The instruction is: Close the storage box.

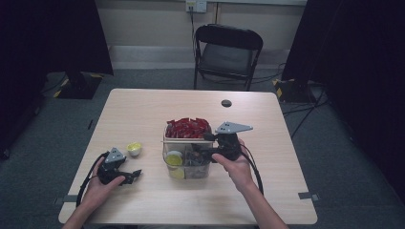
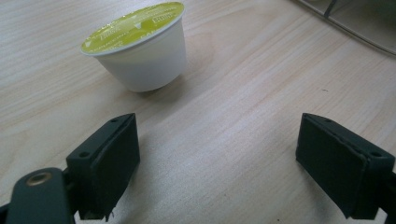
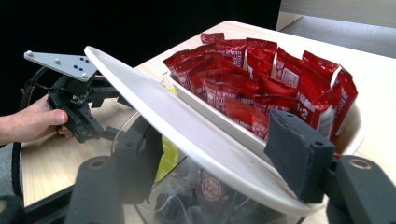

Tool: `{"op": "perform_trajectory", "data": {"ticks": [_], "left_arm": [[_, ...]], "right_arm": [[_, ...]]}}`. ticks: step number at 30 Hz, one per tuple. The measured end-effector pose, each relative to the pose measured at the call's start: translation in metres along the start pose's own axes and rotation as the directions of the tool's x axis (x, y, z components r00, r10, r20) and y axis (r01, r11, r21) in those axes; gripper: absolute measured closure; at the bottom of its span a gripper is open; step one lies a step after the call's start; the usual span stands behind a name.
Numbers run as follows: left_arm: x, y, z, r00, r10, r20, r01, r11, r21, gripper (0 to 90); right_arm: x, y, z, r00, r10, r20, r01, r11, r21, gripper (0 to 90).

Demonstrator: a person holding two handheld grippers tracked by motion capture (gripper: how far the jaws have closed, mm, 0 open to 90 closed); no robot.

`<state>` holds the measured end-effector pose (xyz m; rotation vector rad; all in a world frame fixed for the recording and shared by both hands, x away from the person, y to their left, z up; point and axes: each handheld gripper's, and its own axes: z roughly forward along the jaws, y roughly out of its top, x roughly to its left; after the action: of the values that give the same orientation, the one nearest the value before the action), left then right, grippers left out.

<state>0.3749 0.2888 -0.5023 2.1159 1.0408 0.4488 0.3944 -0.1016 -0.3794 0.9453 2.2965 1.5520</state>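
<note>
1. The left tool (image 2: 219, 163), jaws wide with nothing between them, rests low on the worktop (image 1: 143, 109); the green-lidded capsule (image 2: 140, 46) stands upright at about 11 o'clock from it, near but apart.
2. The right tool (image 3: 219, 154) straddles the white divider (image 3: 187, 135) of the clear container (image 1: 187, 157); jaws part open, pads not clearly pressing.
3. The left hand (image 1: 102, 183) is plainly the nearer to the capsule.
4. Pale wood-grain worktop; folding chair (image 1: 228, 52) at 12 o'clock, grey carpet around.
</note>
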Motion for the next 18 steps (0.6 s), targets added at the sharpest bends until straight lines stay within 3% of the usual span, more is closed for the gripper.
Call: {"op": "perform_trajectory", "data": {"ticks": [11, 18], "left_arm": [[0.0, 0.0, 0.0, 1.0, 0.0, 0.0, 0.0, 1.0, 0.0, 13.0], [0.0, 0.0, 0.0, 1.0, 0.0, 0.0, 0.0, 1.0, 0.0, 13.0]], "right_arm": [[0.0, -0.008, -0.011, 0.9995, 0.0, 0.031, 0.0, 1.0, 0.011, 31.6], [-0.002, -0.013, -0.015, 0.9973, 0.014, 0.072, -0.014, 1.0, 0.007, 17.7]]}}
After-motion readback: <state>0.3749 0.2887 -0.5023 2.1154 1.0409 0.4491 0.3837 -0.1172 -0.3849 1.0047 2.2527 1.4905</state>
